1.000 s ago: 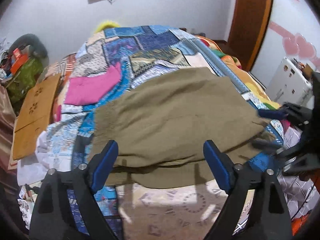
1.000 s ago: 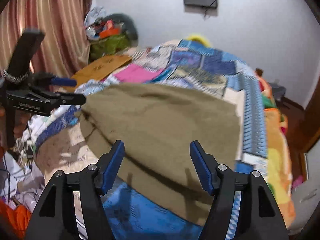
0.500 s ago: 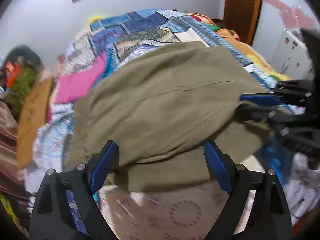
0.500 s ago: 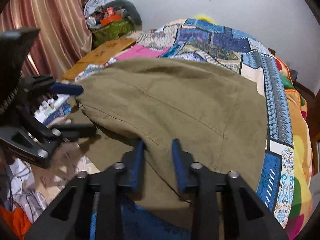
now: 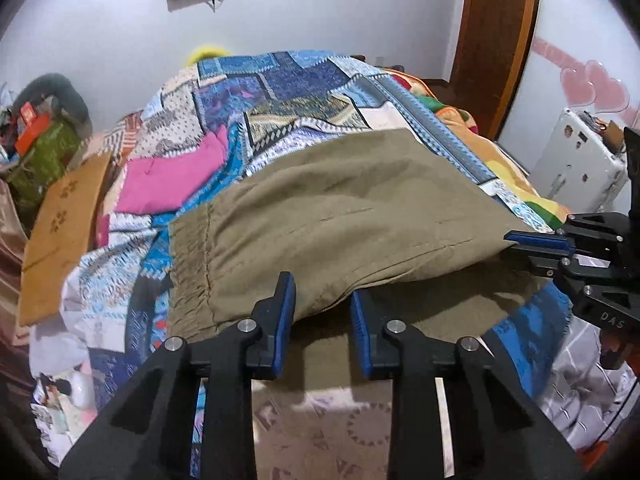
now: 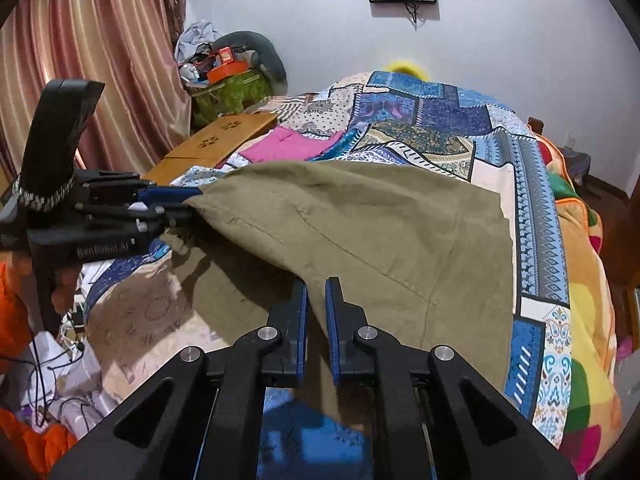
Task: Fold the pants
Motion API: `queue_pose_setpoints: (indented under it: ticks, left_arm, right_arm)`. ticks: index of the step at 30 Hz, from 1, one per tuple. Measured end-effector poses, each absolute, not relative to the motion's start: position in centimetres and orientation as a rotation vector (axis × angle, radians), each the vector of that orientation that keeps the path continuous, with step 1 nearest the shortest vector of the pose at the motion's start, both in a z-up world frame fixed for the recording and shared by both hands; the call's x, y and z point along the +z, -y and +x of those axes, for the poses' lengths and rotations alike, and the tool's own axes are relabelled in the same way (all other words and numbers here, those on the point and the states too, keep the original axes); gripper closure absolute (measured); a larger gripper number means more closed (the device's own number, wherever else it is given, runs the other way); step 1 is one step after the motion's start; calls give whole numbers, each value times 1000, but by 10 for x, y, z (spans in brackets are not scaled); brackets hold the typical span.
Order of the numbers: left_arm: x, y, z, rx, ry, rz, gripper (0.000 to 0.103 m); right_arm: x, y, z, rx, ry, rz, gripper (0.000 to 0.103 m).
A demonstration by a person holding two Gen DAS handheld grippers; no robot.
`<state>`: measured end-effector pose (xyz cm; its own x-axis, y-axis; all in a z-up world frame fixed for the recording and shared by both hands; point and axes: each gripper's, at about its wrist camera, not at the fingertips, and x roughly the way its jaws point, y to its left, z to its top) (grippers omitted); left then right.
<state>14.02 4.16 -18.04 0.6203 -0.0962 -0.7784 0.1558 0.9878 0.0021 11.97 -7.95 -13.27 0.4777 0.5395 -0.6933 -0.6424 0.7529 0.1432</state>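
Observation:
Olive-green pants (image 5: 340,216) lie folded over on the patchwork bedspread (image 5: 280,92), with the elastic waistband at the left. My left gripper (image 5: 322,296) is nearly shut on the near edge of the upper layer. My right gripper (image 6: 316,300) is shut on the same raised edge of the pants (image 6: 360,220). In the right wrist view the left gripper (image 6: 176,204) pinches the fabric corner at the left. In the left wrist view the right gripper (image 5: 536,244) grips the edge at the right.
A pink cloth (image 5: 172,176) lies on the bed behind the pants. A wooden board (image 5: 60,224) leans at the bed's left side. A curtain (image 6: 100,48), a green bag with clutter (image 6: 228,84), a white appliance (image 5: 576,160) and a wooden door (image 5: 496,32) surround the bed.
Both grippers have closed on the near edge of the pants' upper layer. The edge now sits lifted off the lower layer.

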Motion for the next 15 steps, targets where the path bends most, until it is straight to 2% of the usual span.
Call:
queue_pose_setpoints:
  ticks: [4,15]
  left_arm:
    - [-186,-35,125,-142,-887,101,75]
    - [-191,-60,99,-153,-945,-55,74]
  right_arm:
    - [-138,83,110,734,-811,-147,95]
    - [-143,111,100,678,-879,-19,91]
